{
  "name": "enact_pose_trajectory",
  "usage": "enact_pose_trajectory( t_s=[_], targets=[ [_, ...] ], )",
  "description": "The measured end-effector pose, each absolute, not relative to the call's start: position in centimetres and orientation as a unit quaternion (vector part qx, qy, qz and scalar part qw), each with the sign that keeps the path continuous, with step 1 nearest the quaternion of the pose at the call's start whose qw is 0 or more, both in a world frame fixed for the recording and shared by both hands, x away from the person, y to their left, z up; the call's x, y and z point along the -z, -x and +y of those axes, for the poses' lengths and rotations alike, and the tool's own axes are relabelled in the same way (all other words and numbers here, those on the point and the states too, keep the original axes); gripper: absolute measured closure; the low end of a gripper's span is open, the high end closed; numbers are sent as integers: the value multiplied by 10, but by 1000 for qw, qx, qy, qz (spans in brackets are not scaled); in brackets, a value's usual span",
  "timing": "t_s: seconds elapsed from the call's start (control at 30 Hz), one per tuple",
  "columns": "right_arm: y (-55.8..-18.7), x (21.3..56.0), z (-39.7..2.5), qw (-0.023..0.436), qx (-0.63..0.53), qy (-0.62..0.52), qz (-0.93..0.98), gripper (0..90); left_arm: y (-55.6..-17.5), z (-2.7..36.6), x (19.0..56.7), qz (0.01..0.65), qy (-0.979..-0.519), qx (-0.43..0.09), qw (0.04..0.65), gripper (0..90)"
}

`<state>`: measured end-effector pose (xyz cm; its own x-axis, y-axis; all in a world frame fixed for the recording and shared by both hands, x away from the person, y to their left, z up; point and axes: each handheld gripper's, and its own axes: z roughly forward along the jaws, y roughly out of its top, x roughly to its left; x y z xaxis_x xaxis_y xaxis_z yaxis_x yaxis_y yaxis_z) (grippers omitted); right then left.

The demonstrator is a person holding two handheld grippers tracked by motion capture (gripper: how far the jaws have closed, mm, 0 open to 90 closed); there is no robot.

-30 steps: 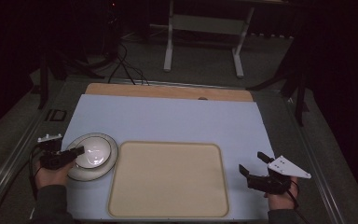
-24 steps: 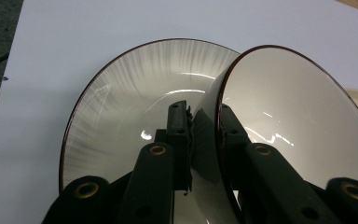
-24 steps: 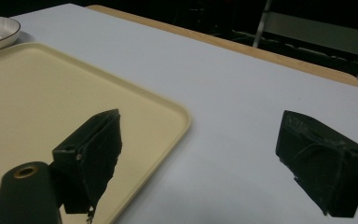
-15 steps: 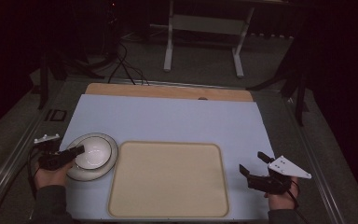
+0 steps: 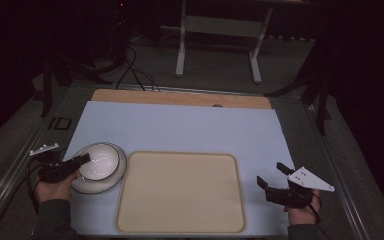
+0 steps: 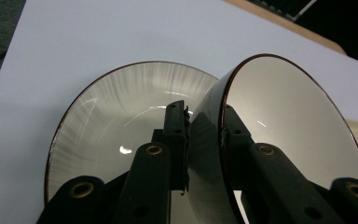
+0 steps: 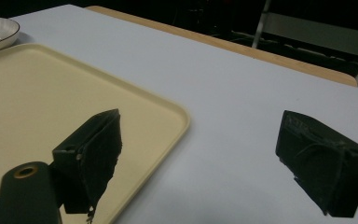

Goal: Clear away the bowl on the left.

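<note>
A white bowl [image 5: 99, 162] with a dark rim sits tilted over a white plate [image 5: 105, 183] at the table's left. My left gripper [image 5: 82, 160] is shut on the bowl's near rim, one jaw inside and one outside. In the left gripper view the bowl [image 6: 284, 121] leans up to the right of the jaws, and the plate [image 6: 116, 121] lies below and to the left. My right gripper [image 5: 272, 175] is open at the right, just off the beige tray [image 5: 180, 195], with nothing between its fingers [image 7: 98, 149].
The tray [image 7: 51, 102] lies in the middle of the pale blue table mat [image 5: 180, 127]. A wooden strip [image 5: 180, 97] runs along the far edge. A metal stand [image 5: 220, 30] and cables [image 5: 130, 70] are on the floor beyond.
The bowl in my left gripper has tipped up and shifted a little on the plate. The right gripper has stayed where it was.
</note>
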<state>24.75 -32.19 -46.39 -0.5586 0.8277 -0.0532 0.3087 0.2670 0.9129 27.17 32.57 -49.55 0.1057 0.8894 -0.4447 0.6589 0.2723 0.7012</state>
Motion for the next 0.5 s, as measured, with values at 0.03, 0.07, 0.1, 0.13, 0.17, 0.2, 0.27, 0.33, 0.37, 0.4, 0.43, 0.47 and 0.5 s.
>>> enact_pose_trajectory(
  t_s=[0.03, 0.07, 0.1, 0.13, 0.17, 0.2, 0.27, 0.33, 0.37, 0.4, 0.43, 0.47, 0.5],
  targets=[
    [-247, 464, -322, 276, -471, -380, 747, 140, -271, 326, 495, 656, -589, -127, 454, 781],
    [-247, 464, -322, 275, -471, -381, 747, 140, -271, 325, 494, 656, -588, -126, 457, 781],
    [-248, 464, -322, 276, -471, -380, 747, 140, -271, 325, 494, 655, -587, -126, 459, 781],
    [-248, 464, -322, 276, -470, -380, 747, 140, -270, 325, 493, 654, -587, -125, 461, 781],
    [-248, 464, -322, 276, -471, -380, 747, 140, -270, 324, 493, 653, -586, -125, 463, 781],
    [-248, 464, -322, 276, -471, -380, 747, 140, -270, 323, 492, 654, -584, -126, 464, 781],
    [-247, 464, -322, 276, -471, -381, 747, 140, -269, 323, 491, 653, -583, -125, 467, 780],
    [-247, 464, -322, 276, -471, -381, 747, 140, -268, 322, 490, 651, -584, -127, 468, 780],
    [-247, 464, -322, 276, -471, -381, 747, 140, -268, 321, 489, 650, -585, -128, 469, 780],
    [-247, 464, -322, 277, -471, -380, 746, 140, -268, 320, 488, 649, -584, -130, 470, 779],
    [-247, 464, -322, 277, -471, -380, 746, 140, -268, 320, 487, 648, -585, -130, 471, 779],
    [-247, 464, -322, 277, -471, -381, 746, 140, -267, 319, 487, 647, -585, -129, 473, 778],
    [-247, 464, -322, 277, -471, -381, 746, 140, -267, 319, 486, 646, -585, -130, 473, 778]
  ],
)
